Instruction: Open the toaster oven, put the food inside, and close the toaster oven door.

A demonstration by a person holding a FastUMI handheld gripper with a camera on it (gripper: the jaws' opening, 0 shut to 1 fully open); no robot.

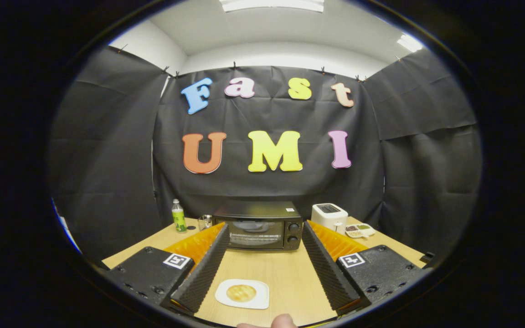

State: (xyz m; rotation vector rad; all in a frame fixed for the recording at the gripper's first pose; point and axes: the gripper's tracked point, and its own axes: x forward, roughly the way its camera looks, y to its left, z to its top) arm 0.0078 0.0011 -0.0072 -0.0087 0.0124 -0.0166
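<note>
Wooden worktop [285, 273]: gripper [267, 259] jaws wide apart, clamped on nothing; between them, a white plate [243, 294] bearing a round golden pastry [241, 293]. Beyond the jaws, a black toaster oven [259, 226], door closed. Farther back: green bottle [178, 216], white toaster [329, 215].

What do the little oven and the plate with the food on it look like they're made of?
The toaster oven, beyond the open gripper: probably black painted metal with a dull sheen and a glass door that shows the rack. The plate, between the fingers: smooth glossy white, ceramic or plastic. I can't tell which.
</note>
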